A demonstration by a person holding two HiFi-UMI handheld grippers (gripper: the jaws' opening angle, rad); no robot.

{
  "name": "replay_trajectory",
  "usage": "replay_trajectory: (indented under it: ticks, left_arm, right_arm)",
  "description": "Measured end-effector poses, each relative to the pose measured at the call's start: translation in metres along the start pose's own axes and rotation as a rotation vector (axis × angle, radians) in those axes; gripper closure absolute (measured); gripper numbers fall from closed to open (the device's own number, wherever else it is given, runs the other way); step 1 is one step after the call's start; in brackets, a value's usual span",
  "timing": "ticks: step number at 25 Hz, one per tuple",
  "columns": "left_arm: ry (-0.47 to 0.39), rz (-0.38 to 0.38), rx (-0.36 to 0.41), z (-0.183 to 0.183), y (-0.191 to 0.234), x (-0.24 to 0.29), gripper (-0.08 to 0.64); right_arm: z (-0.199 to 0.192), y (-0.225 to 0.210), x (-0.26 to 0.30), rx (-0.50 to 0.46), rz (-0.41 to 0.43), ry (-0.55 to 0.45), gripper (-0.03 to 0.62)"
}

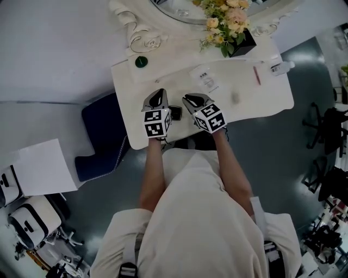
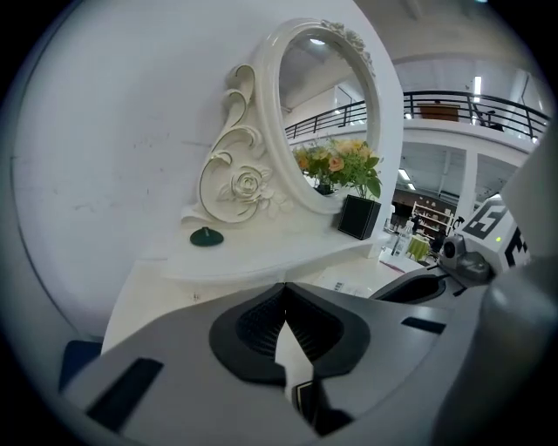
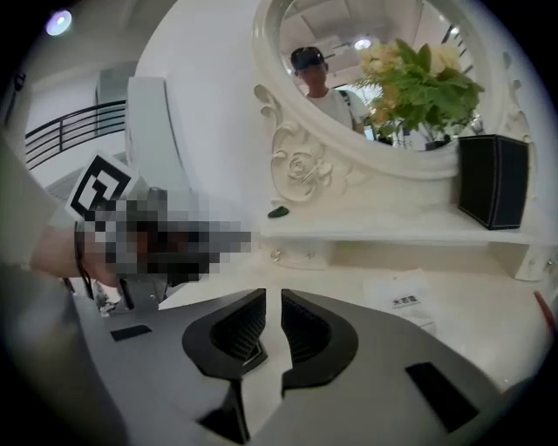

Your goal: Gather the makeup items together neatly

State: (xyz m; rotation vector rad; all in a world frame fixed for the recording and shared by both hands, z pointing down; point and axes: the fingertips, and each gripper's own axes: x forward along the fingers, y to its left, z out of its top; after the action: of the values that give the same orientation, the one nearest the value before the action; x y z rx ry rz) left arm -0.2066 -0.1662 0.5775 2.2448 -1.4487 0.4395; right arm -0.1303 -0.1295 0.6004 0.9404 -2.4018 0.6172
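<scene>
Two grippers hang over the near edge of the white table (image 1: 255, 103), and every place here is told from that table. Off its left side stands a blue stool (image 1: 100, 141). On its raised back shelf, toward the left end, lies a small dark green round item (image 1: 141, 61), under the carved frame of the mirror (image 2: 323, 113). The left gripper (image 1: 157, 99) points across the table's near left part; its fingers meet at the tips with nothing caught between them. Just beside it, the right gripper (image 1: 193, 100) points over the table's near middle; its fingers stand a narrow slit apart and hold nothing. Beyond both, at the table's middle, lies a flat white packet (image 1: 205, 79) with dark print. At the table's back, right of middle, a black box (image 1: 246, 43) holds yellow and peach flowers (image 1: 228, 16). On the table's right part lies a thin red stick (image 1: 256, 75), and near the right end a small white bottle (image 1: 283, 68) lies on its side, apart from the stick
</scene>
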Motion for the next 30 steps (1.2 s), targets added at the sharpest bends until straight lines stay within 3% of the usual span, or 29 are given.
replay_trajectory:
  ticks: [5,11,15,26,30]
  left_arm:
    - [0.027,0.009,-0.035,-0.018,0.007,0.000,0.545]
    - [0.022,0.026,-0.063,-0.025,0.021,-0.008,0.545]
    - [0.027,0.031,-0.098,-0.034,0.027,-0.014,0.545]
    - [0.017,0.067,-0.094,-0.032,0.050,-0.032,0.545]
    - [0.020,0.068,-0.100,-0.035,0.053,-0.033,0.545]
  right_arm:
    - [-0.024,0.041,0.024,-0.067,0.159,0.101,0.408]
    - [-0.051,0.063,0.042,-0.197,0.235,0.227,0.345]
    - [-0.064,0.068,0.047,-0.289,0.258,0.297,0.324]
    - [-0.089,0.077,0.056,-0.584,0.278,0.494,0.284]
    - [-0.094,0.072,0.060,-0.578,0.257,0.518,0.284]
